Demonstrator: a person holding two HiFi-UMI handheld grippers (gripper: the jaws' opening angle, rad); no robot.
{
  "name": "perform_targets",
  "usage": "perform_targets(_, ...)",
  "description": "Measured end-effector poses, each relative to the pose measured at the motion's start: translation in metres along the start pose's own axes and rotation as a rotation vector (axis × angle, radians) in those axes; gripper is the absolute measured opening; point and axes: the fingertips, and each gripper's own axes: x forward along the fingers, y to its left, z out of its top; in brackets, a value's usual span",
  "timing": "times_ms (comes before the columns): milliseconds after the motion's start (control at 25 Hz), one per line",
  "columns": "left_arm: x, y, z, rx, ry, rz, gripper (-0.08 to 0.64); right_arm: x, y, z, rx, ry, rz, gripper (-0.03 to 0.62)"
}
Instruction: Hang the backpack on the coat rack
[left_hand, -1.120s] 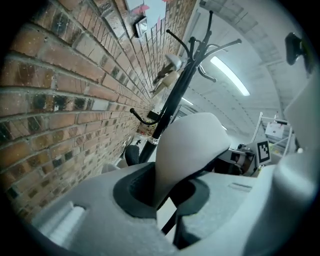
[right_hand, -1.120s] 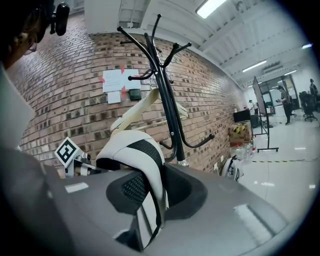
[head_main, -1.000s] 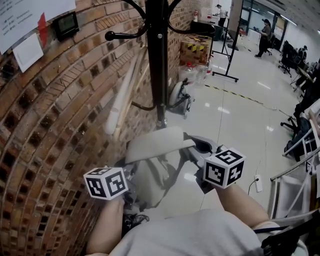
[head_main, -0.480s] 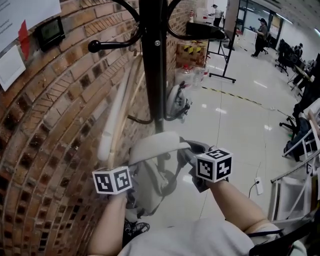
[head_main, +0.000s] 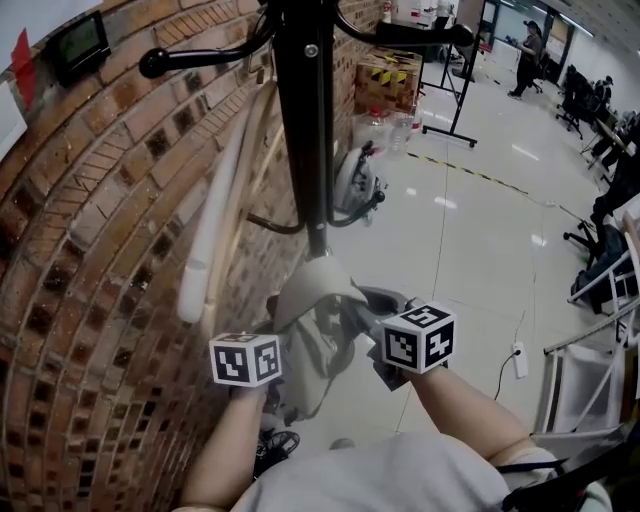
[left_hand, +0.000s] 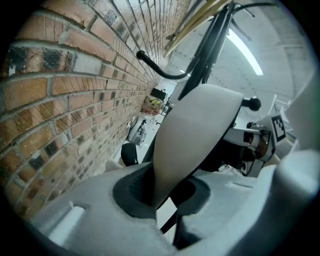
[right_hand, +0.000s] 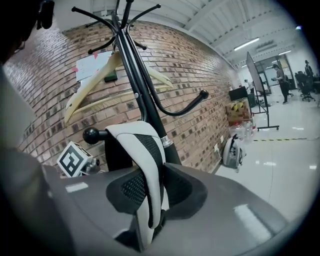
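Observation:
A grey backpack (head_main: 312, 335) hangs between my two grippers, just in front of the black coat rack's pole (head_main: 303, 130). In the left gripper view my left gripper (left_hand: 161, 194) is shut on a pale grey shoulder strap (left_hand: 195, 130). My right gripper (right_hand: 149, 195) is shut on the other strap (right_hand: 144, 155), grey with a black mesh lining. The head view shows only their marker cubes, left (head_main: 246, 360) and right (head_main: 419, 338); the fingertips are hidden there. A ball-tipped hook (head_main: 155, 62) juts out to the left above, and a lower hook (head_main: 268, 222) curves off the pole.
A curved brick wall (head_main: 90, 260) runs close on the left, with wooden hangers and a white tube (head_main: 212, 225) leaning against it. Another small backpack (head_main: 355, 182) lies on the shiny floor behind the pole. Boxes (head_main: 388, 85), a black stand (head_main: 455, 95) and office chairs (head_main: 600, 265) stand farther off.
Both grippers have sunk and drawn closer together with the backpack. The bag now bunches narrower against the pole's foot, and the rack's hooks sit higher in the view.

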Motion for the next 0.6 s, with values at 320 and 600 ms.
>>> perform_targets(320, 0.036, -0.017, -0.027, 0.122, 0.054, -0.006, 0.043, 0.005, 0.013, -0.017, -0.029, 0.010, 0.055, 0.067)
perform_targets(600, 0.055, -0.030, -0.038, 0.203, 0.099, -0.049, 0.108, 0.002, 0.015, -0.020, -0.002, 0.004, 0.069, 0.083)
